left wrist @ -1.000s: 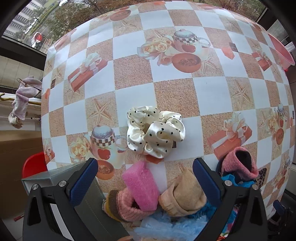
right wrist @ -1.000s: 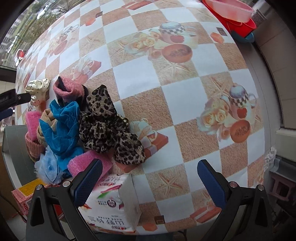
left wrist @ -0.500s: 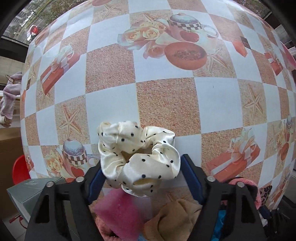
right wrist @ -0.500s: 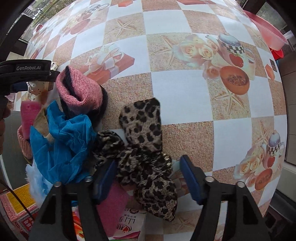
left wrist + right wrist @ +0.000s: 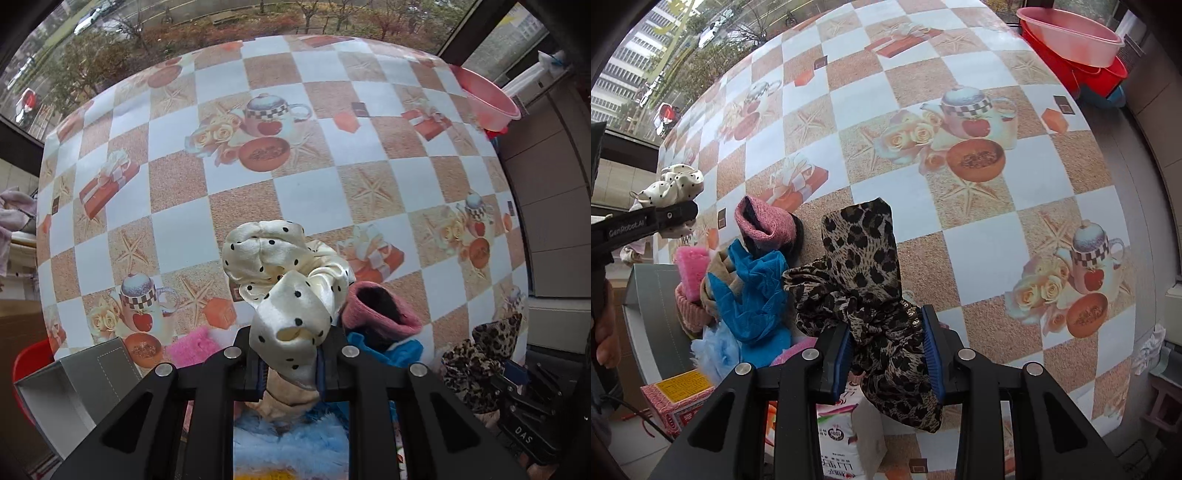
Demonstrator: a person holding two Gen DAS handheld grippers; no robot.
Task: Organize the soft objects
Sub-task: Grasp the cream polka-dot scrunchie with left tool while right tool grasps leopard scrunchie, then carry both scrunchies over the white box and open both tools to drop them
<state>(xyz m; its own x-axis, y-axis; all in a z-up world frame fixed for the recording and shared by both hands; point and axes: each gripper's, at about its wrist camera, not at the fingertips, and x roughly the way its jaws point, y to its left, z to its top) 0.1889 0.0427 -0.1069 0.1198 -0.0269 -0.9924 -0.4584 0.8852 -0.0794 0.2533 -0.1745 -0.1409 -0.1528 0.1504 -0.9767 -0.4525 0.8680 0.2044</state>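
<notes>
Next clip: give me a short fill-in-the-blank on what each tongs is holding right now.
1. The left tongs are shut on the cream scrunchie with black ____.
2. The right tongs grip a scrunchie in ____ print.
3. At the table's far corner sits a pink ____ on a red one.

Missing: dots; leopard; basin

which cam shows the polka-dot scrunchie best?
Left wrist: the cream polka-dot scrunchie fills the centre, pinched in the left gripper. Right wrist shows it only small at the left edge, partly behind that gripper.

Home: patterned tablecloth (image 5: 236, 206), washbasins (image 5: 1071, 33).
</notes>
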